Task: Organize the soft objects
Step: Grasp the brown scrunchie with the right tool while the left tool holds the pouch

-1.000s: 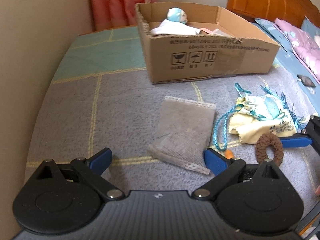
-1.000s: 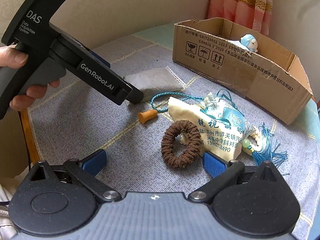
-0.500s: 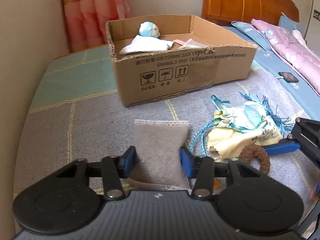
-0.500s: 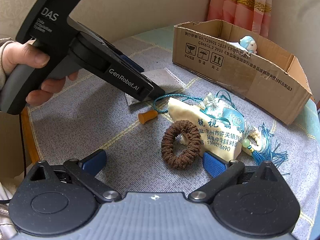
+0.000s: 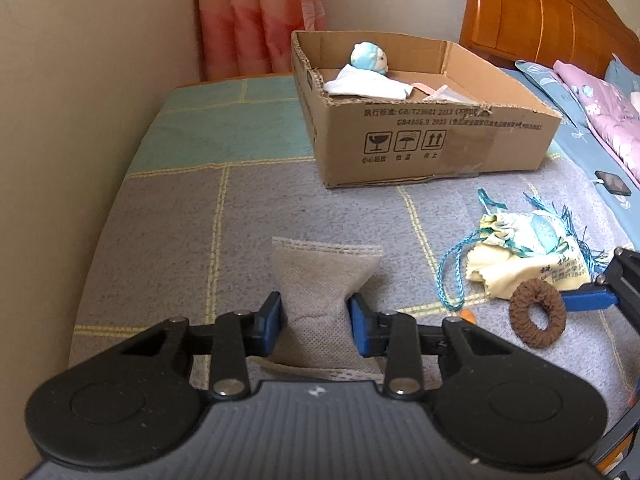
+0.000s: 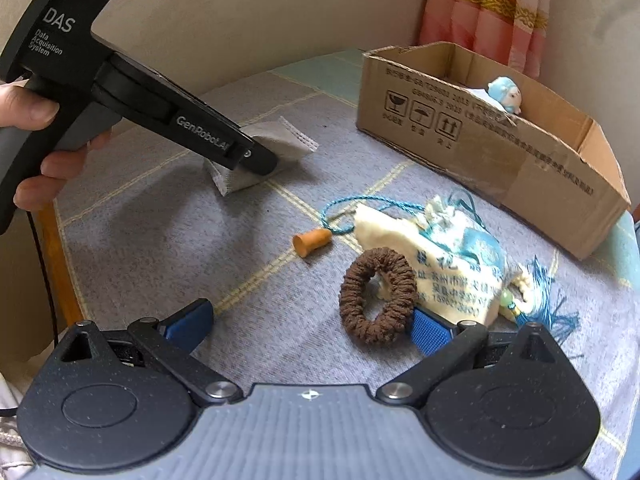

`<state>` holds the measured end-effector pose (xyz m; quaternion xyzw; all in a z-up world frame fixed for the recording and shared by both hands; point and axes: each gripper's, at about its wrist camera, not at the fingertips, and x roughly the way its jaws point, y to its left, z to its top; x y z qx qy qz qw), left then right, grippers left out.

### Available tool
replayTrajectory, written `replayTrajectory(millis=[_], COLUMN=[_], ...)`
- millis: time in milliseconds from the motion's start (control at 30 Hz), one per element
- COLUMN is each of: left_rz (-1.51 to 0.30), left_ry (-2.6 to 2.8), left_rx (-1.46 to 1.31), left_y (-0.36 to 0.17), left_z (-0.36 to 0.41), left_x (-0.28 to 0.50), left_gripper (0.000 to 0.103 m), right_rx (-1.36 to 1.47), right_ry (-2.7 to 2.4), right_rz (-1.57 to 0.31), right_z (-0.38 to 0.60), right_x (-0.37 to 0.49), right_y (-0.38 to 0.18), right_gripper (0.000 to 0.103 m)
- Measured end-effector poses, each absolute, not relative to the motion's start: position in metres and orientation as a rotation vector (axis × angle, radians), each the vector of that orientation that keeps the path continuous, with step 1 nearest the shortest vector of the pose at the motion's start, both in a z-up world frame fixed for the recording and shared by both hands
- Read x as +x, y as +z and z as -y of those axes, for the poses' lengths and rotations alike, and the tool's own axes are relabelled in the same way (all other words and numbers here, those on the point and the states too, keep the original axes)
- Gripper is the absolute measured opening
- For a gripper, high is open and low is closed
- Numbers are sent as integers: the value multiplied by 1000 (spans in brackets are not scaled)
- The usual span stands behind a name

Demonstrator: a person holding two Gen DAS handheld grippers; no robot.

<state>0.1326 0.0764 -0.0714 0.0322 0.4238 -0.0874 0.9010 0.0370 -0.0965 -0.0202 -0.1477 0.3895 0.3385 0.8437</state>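
My left gripper (image 5: 316, 320) is shut on a grey mesh sachet (image 5: 320, 280) and holds it lifted off the grey cloth; the sachet also shows in the right wrist view (image 6: 276, 148). My right gripper (image 6: 308, 326) is open and empty, low over the cloth. A brown hair scrunchie (image 6: 378, 298) lies just inside its right finger. A cream drawstring pouch with blue cords (image 6: 456, 256) lies behind the scrunchie. An open cardboard box (image 5: 420, 140) stands beyond, holding a white cloth (image 5: 368, 86) and a small blue plush head (image 5: 368, 58).
A small orange plug (image 6: 312, 240) lies on the cloth left of the pouch. A wall runs along the left. A pink curtain (image 5: 256, 12) hangs behind the box. A bed with a wooden headboard (image 5: 552, 12) lies to the right, with a phone (image 5: 612, 182) on it.
My left gripper closed on the grey sachet and lifted it off the cloth, tilting it up. My right gripper stayed open in place by the scrunchie.
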Motion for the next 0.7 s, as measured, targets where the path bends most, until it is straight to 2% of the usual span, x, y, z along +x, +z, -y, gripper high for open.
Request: replayTrajectory(millis=[200,267,333,533,600,700], left_rz=[-870,-868,-866,-866,-868,-868], left_ry=[-186,-188,-189,-191,-193,-195], left_rx=[67,60,61,71,73,77], left_y=[-72,-72,-73,-73,-74,-74], left_z=[-76,-77,-77,-76,-75,-75], left_x=[132,131,131,132,133,134], left_gripper=[35,35,35,39,39,37], right_rx=[-344,-348,-351,-383,-383,-396], right_ry=[646,630,612,547,541,525], right_rz=[-803,-799,-787,-766,-764,-759], right_z=[100,104,106,104,102,102], right_x=[36,35,34,36,37,38], right_y=[-15,-13,-10,-9,-10,-9], right_gripper=[102,96,83,54,52,42])
